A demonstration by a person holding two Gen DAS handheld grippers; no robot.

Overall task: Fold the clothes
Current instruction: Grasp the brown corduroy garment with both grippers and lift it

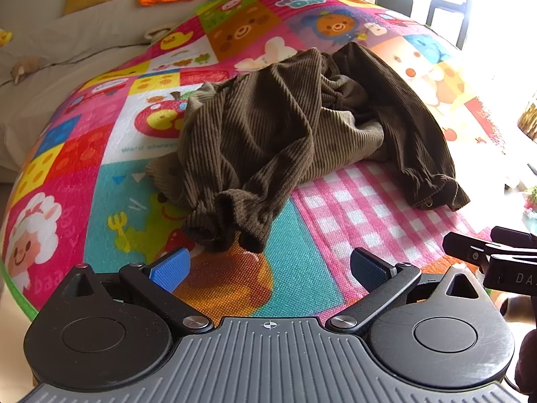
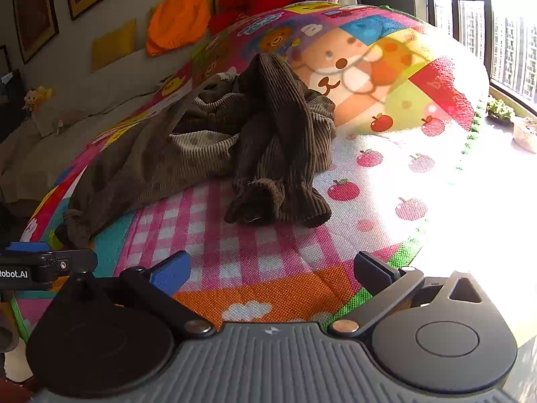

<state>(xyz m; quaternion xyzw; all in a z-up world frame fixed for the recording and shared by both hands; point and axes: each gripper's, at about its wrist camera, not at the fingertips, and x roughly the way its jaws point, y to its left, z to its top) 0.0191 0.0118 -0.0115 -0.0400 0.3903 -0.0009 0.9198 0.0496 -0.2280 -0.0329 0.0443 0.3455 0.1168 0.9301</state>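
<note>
Mat: a bright cartoon-patchwork play mat (image 1: 295, 282) covers the surface, with a pink checked patch and a teal patch nearest the grippers.
Garment: brown corduroy trousers (image 1: 268, 134) lie crumpled in a heap on the middle of the mat, legs twisted over one another, the waist bunched at the far side; not folded.
Near cuff: one gathered leg cuff (image 1: 231, 221) points toward the left gripper, resting on the teal patch.
Other cuff: the second leg cuff (image 2: 265, 201) lies on the pink check, ahead of the right gripper.
Left gripper: left gripper (image 1: 268, 268), jaws spread wide, holding nothing, hovering just short of the near cuff.
Right gripper: right gripper (image 2: 272, 272), jaws also spread, empty, low over the mat, apart from the cloth.
Step in hand: my reading is the approach to the heap, before any grasp.
Next move calls for: probably pinching a cuff or the waist in each gripper and pulling the legs apart and flat, since a fold needs the cloth spread.
</note>
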